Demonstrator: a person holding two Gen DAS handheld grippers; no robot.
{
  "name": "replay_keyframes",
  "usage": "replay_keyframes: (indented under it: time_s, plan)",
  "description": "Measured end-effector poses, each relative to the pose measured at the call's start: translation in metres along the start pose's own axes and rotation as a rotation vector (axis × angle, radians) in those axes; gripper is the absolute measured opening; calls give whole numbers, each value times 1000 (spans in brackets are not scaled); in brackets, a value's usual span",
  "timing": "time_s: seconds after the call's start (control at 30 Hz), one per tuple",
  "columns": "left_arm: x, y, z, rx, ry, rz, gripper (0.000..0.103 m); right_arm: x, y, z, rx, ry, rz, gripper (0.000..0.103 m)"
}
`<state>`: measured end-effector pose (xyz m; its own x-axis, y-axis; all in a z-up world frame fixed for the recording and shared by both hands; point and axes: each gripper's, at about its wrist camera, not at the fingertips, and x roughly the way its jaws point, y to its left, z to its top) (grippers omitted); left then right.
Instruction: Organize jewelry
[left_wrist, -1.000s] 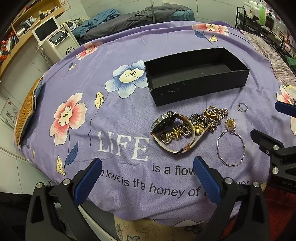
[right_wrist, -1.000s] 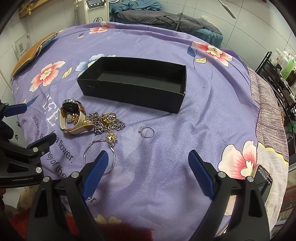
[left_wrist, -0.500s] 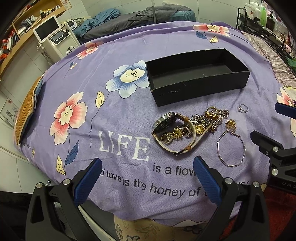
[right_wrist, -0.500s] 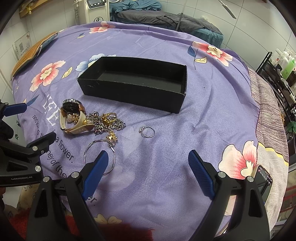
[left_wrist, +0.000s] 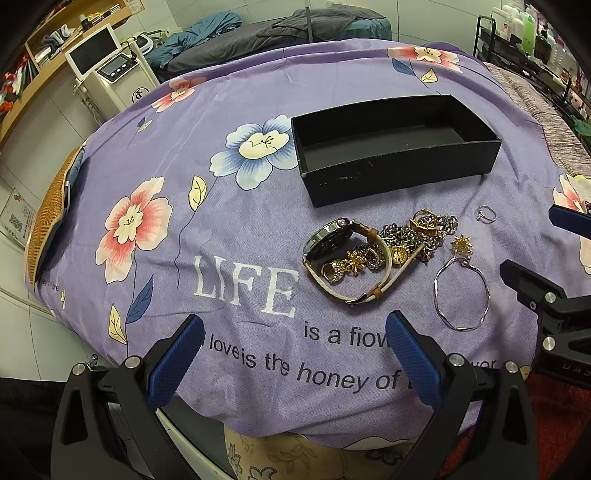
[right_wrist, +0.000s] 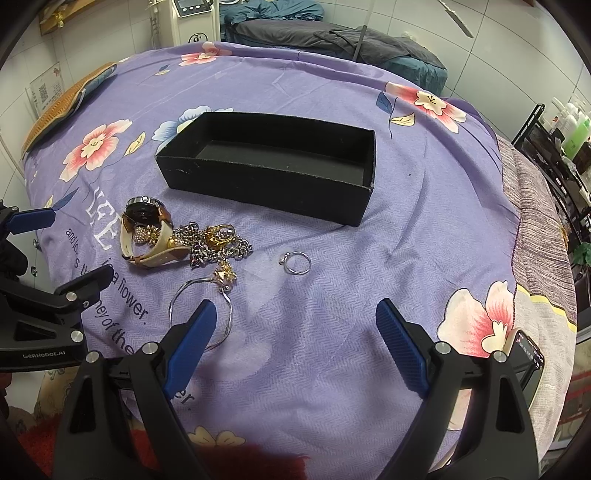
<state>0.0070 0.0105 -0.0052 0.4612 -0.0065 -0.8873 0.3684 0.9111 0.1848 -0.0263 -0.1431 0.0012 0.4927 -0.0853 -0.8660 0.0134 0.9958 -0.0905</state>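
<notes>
cloth purple printed fabric, matt, fine herringbone weave. box matt black card, scuffed pale at edges, felt-like floor. watch shiny metal case, cream leather-look strap. chain glossy silver and gold metal. bangle thin polished silver wire. ring bright silver metal. tongs matt black plastic, ribbed blue rubbery pads, steel screws.

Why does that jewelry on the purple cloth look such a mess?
The pieces lie heaped: a cream-strapped wristwatch is on its side, tangled with silver chains and gold charms. A thin silver bangle and a small silver ring lie apart. The black rectangular box holds nothing.
</notes>
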Motion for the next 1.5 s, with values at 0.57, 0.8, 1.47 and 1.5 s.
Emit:
replay_keyframes:
  time_s: [0.57,0.8,1.47,1.5]
  plan:
    - [3,-1,0,-6,11,-6,97,2,2,-3,-2,4,-1,87]
    - [3,1,0,-6,10,-4,97,2,1,-2,-2,3,-1,87]
    - [8,15,-12,-40,-3,-99,97,11,-9,-11,26,26,77,87]
    - [10,15,-15,-42,2,-108,97,12,-10,-13,33,33,91,87]
